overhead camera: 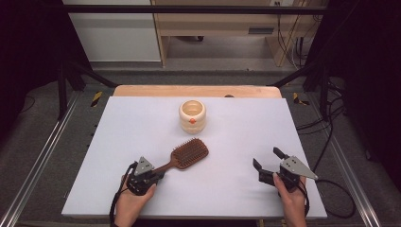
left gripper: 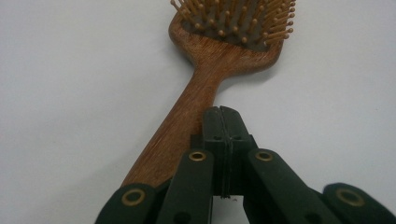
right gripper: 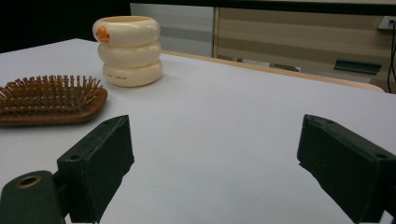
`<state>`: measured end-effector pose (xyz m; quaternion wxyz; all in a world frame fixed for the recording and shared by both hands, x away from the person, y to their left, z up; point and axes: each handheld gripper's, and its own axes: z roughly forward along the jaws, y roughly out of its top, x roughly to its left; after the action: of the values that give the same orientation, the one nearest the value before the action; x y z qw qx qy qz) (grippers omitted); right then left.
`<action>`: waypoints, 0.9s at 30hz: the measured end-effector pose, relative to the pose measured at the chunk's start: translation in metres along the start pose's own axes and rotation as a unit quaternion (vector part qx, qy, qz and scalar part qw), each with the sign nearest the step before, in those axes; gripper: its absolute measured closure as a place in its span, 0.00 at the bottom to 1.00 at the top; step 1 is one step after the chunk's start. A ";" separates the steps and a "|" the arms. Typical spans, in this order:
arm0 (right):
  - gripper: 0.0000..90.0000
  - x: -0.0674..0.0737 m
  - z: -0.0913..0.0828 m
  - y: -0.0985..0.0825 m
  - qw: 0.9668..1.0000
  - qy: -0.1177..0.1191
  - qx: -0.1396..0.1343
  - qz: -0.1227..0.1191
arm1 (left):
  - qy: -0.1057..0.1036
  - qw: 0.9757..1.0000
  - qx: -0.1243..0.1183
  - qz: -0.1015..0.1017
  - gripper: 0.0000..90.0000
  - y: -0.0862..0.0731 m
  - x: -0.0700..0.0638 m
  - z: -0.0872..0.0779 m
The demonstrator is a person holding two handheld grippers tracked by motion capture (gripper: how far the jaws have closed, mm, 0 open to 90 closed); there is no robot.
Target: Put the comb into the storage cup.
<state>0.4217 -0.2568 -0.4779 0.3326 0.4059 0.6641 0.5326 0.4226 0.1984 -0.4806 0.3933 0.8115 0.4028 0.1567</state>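
Watching the left gripper (overhead camera: 160,176), I am seeing its jaws pressed flat together with nothing between them. Their tips are sitting just beside the handle of the hairbrush (overhead camera: 189,154) rather than around it, and I cannot tell whether they are touching it. The hairbrush is lying bristles-up on the surface (overhead camera: 246,132), at about seven o'clock from the cream ringed cup (overhead camera: 192,116), its handle pointing toward eight o'clock. The right gripper (overhead camera: 268,159) is standing wide and empty at the cup's five o'clock, well apart from both. I am judging three risks:

- Closed jaws pushing on the handle may swivel or skid the brush instead of lifting it.
- Opening them this close may nudge it.
- A pinch at the handle's end may let the heavier head droop.
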 end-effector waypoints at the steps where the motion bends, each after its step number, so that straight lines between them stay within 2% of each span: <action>1: 0.12 0.000 0.000 0.000 1.000 0.000 0.000 0.000 | 0.000 1.000 0.000 0.000 1.00 0.000 0.000 0.000; 17: 0.12 0.000 0.000 0.000 1.000 0.000 0.000 0.000 | -0.002 1.000 -0.001 0.003 1.00 0.000 0.000 0.000; 27: 0.12 0.000 0.000 0.001 1.000 0.001 -0.002 -0.001 | -0.006 1.000 -0.025 0.012 1.00 0.005 -0.002 -0.008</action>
<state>0.4216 -0.2571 -0.4771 0.3336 0.4043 0.6632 0.5342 0.4193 0.1988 -0.4721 0.4141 0.8071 0.3867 0.1661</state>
